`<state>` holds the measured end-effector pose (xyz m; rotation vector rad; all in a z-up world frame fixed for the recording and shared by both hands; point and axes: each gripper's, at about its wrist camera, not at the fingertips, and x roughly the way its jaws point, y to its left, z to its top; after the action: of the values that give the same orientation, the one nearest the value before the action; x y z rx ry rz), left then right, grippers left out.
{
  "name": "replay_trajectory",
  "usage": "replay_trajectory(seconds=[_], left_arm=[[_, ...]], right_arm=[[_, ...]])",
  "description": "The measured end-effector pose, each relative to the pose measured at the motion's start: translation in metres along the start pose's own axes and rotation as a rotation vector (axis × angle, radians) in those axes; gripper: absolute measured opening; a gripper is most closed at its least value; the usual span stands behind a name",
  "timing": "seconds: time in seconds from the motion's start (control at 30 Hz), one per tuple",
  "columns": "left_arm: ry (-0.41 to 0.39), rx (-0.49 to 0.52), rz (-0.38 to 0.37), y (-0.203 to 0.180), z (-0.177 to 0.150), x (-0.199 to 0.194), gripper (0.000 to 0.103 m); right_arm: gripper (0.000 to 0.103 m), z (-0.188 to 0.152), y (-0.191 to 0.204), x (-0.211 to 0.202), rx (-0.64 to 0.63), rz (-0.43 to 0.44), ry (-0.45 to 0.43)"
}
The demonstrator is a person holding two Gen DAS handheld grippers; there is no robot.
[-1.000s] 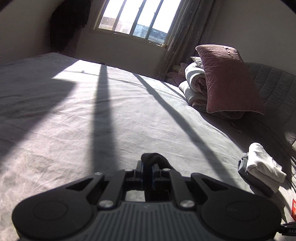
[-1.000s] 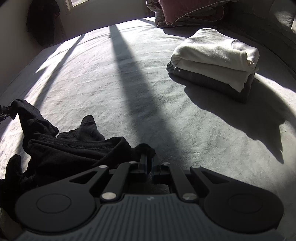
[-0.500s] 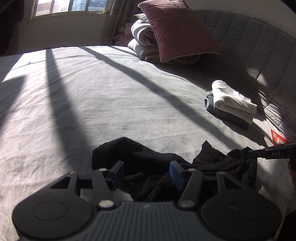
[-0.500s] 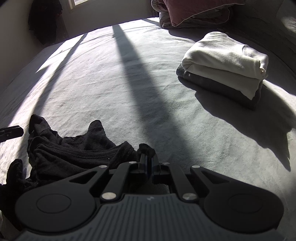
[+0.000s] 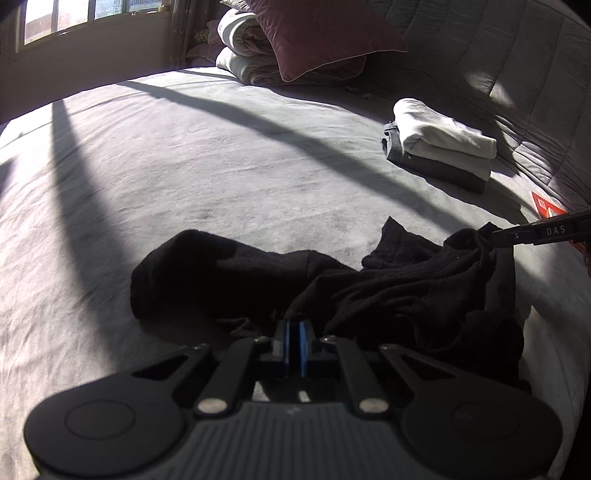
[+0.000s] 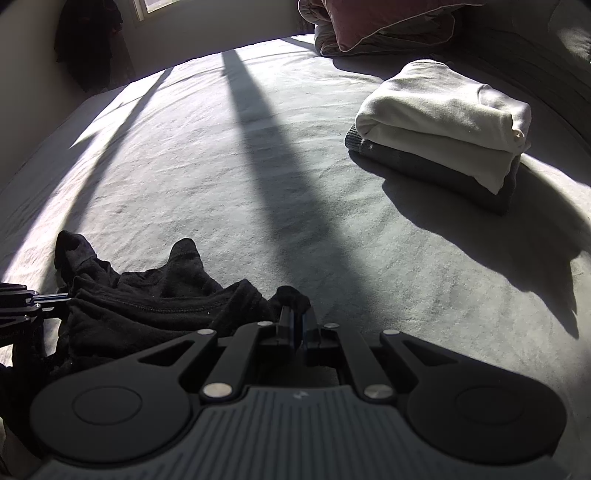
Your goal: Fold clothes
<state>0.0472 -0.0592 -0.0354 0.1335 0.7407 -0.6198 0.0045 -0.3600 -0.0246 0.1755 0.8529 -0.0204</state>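
- Left gripper [image 5: 293, 334] nearest in its own view, blue-padded fingers [image 5: 281, 339] pressed together on a fold of the black garment [image 5: 406, 295]; probably a grip on one edge so the cloth can be drawn out flat.
- Right gripper [image 6: 295, 314] likewise clamped, pinching a small tuft of the same black garment [image 6: 147, 306] at its right-hand end; also visible from the left wrist view as a dark bar marked "DAS" biting the fabric's far corner.
- Two grips on opposite ends: likely a set-up for stretching and spreading before any fold, judging from the task.
- Garment itself lying crumpled on the bed [image 5: 221, 166], bunched in ridges between the two grippers, one sleeve-like lobe trailing off to the left, nothing yet squared.
- Beyond it, a wide stretch of grey sheet crossed by window shadows; nothing lying there to snag the spread.
- Further right, a stack of folded clothes [image 6: 443, 129], pale piece on top of a dark grey one, well apart from the black garment; probably the finished pile, worth keeping clear of when pulling the cloth wide.
- Small red tag [image 5: 546, 206] at the bed's right edge, near the right gripper.
- Farthest, a maroon pillow [image 5: 325, 33] leaning on rolled bedding against the headboard, below the window [image 5: 74, 14].
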Motion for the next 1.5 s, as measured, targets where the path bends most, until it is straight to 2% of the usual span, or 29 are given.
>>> replay_trajectory(seconds=[0.17, 0.33, 0.37, 0.43, 0.5, 0.53, 0.57, 0.73, 0.9, 1.07, 1.17, 1.3, 1.5], left_arm=[[0.015, -0.012, 0.032, 0.003, -0.002, -0.008, 0.003], [0.033, -0.045, 0.079, 0.013, -0.004, -0.023, 0.003], [0.036, -0.051, 0.088, 0.015, -0.005, -0.026, 0.003], [0.044, -0.065, 0.107, 0.019, -0.006, -0.032, 0.003], [0.052, -0.078, 0.125, 0.022, -0.007, -0.037, 0.003], [0.065, -0.081, 0.125, 0.024, -0.01, -0.035, 0.003], [0.073, -0.082, 0.124, 0.025, -0.013, -0.035, 0.003], [0.093, -0.08, 0.121, 0.028, -0.021, -0.035, 0.003], [0.111, -0.084, 0.121, 0.03, -0.026, -0.033, 0.003], [0.117, -0.083, 0.116, 0.032, -0.028, -0.032, 0.004], [0.121, -0.083, 0.114, 0.033, -0.029, -0.031, 0.004], [0.125, -0.082, 0.112, 0.034, -0.029, -0.031, 0.004], [0.131, -0.074, 0.116, 0.032, -0.03, -0.03, 0.004]], right_arm=[[0.004, 0.002, 0.001, -0.006, -0.018, 0.021, -0.028], [0.005, -0.001, 0.01, -0.002, -0.052, 0.051, 0.042], [0.012, -0.003, 0.013, -0.001, -0.063, 0.054, 0.052], [0.016, -0.003, 0.016, -0.003, -0.081, 0.046, 0.037], [0.024, -0.003, 0.019, -0.005, -0.096, 0.034, 0.014], [0.039, -0.003, 0.02, -0.006, -0.104, 0.028, 0.002], [0.049, -0.002, 0.021, -0.008, -0.109, 0.022, -0.019], [0.049, 0.001, 0.036, -0.004, -0.186, 0.033, -0.07], [0.049, -0.003, 0.06, 0.015, -0.32, -0.009, -0.059], [0.049, 0.0, 0.06, 0.024, -0.333, -0.016, -0.075], [0.049, -0.002, 0.061, 0.026, -0.34, 0.012, -0.056], [0.049, -0.008, 0.073, 0.017, -0.402, 0.093, -0.058], [0.049, -0.022, 0.089, 0.024, -0.534, 0.064, -0.042]])
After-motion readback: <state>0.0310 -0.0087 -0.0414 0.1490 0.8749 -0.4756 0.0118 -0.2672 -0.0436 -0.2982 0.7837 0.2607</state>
